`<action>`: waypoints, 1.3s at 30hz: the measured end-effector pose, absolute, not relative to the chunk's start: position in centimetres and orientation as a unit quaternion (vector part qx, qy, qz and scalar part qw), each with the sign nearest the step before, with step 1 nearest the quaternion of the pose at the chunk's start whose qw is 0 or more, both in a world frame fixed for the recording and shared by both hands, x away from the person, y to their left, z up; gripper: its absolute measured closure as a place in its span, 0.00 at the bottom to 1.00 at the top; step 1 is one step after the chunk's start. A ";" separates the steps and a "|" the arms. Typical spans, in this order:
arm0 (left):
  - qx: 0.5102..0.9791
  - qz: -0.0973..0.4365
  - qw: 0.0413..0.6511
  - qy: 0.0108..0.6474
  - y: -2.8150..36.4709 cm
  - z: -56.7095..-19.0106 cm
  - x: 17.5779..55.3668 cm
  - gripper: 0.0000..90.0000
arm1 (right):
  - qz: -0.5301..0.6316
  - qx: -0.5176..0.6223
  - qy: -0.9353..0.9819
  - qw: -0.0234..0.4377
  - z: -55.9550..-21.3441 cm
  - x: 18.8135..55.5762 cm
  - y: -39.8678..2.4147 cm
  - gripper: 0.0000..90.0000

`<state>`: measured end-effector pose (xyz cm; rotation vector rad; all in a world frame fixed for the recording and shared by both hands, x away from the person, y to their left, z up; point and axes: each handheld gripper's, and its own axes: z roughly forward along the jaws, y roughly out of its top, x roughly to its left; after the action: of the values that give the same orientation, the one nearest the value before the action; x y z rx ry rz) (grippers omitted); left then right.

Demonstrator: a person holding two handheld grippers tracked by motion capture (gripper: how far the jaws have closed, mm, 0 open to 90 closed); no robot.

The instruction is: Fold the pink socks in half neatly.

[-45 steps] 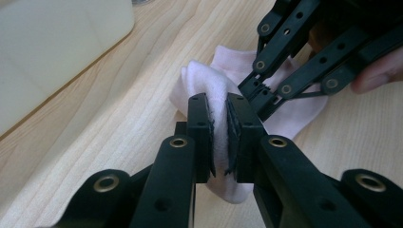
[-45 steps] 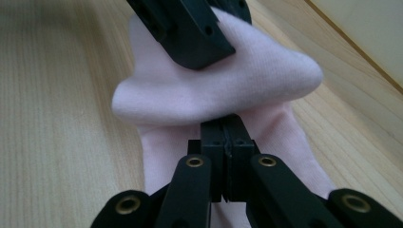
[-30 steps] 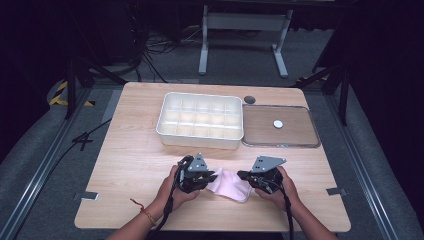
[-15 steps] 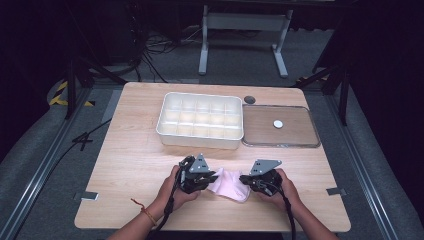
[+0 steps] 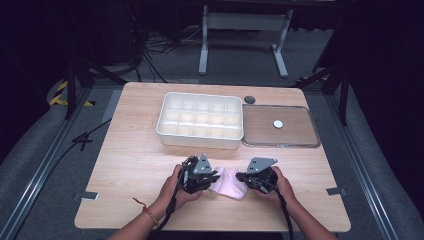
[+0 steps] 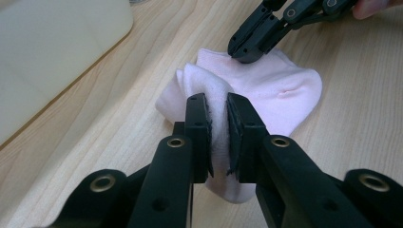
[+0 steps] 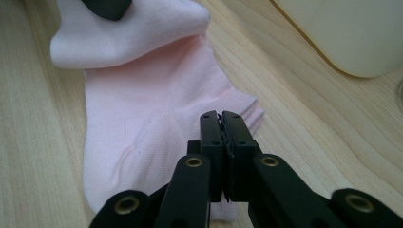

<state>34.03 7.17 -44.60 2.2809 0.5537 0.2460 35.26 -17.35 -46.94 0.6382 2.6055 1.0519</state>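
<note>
A pink sock (image 5: pixel 231 183) lies on the wooden table (image 5: pixel 135 165) near its front edge, between my two grippers. My left gripper (image 6: pixel 217 118) is shut on a raised fold of the sock, and the fabric bulges between its pads. In the high view this left gripper (image 5: pixel 216 178) sits at the sock's left end. My right gripper (image 7: pixel 221 118) has its jaws closed together at the sock's (image 7: pixel 142 114) ribbed edge, seemingly pinching a thin layer. From above, the right gripper (image 5: pixel 242 178) is at the sock's right end.
A white compartment tray (image 5: pixel 200 137) stands behind the sock, mid-table. To its right lies a clear flat lid (image 5: pixel 300 142) with a small white disc (image 5: pixel 278 123) on it. A dark round cap (image 5: pixel 249 99) sits near the far edge.
The right gripper has edged slightly left toward the sock. The left gripper and the sock stay where they were.
</note>
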 end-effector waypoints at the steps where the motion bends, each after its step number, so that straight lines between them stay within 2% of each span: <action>1: 0.894 0.100 0.379 0.217 7.1 -44.6 34.1 0.88 | 0.363 0.221 0.896 0.130 -47.0 35.3 -17.3 0.98; 26: 0.917 0.100 0.342 0.181 4.1 -45.4 34.1 0.85 | 0.367 0.221 0.896 0.122 -47.0 35.5 -17.3 0.98; 39: 0.891 0.082 0.403 0.191 5.6 -43.0 34.3 0.80 | 0.369 0.221 0.894 0.123 -47.1 35.4 -17.4 0.98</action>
<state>34.31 5.63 -42.96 2.2506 0.4834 0.2063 35.44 -17.40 -47.11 0.6434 2.6089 1.0764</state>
